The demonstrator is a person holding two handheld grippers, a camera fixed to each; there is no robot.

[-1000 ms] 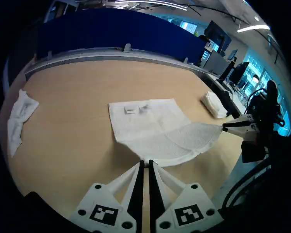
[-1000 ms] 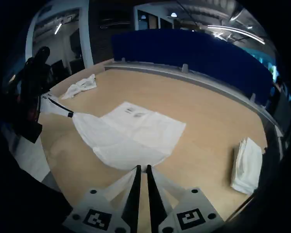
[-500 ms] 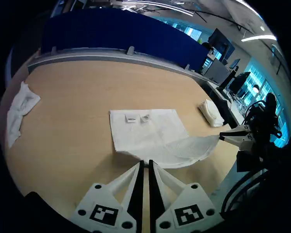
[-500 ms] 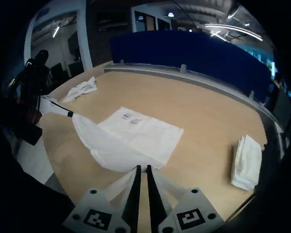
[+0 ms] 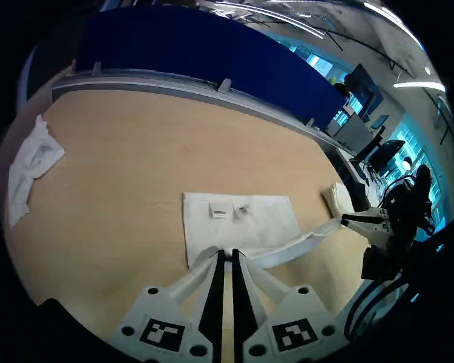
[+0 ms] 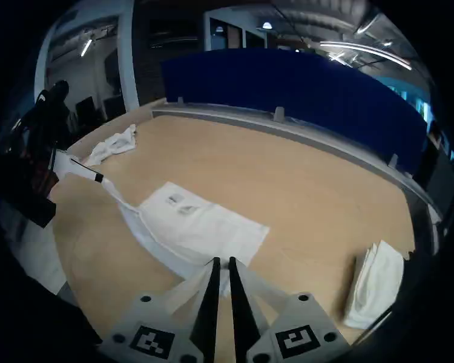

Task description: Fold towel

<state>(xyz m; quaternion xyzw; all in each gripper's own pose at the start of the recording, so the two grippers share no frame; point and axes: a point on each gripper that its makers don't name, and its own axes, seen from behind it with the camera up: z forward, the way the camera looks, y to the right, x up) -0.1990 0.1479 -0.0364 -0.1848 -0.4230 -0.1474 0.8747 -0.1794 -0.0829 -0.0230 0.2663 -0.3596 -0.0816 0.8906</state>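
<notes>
On desk (image 5: 136, 151): left gripper (image 5: 226, 252), right gripper (image 6: 220, 261) clamped on towel (image 5: 260, 222) corners.

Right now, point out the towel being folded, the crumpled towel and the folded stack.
towel being folded (image 5: 266, 219): left gripper view, on its flat-lying part.
crumpled towel (image 5: 32, 160): left gripper view, on its middle.
stack of folded towels (image 6: 375, 283): right gripper view, on the top layer.

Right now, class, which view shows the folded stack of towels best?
The right gripper view: the stack lies whole and fairly near, with its layers visible. In the left gripper view the stack is small and far off, and its layers are hard to tell.
</notes>
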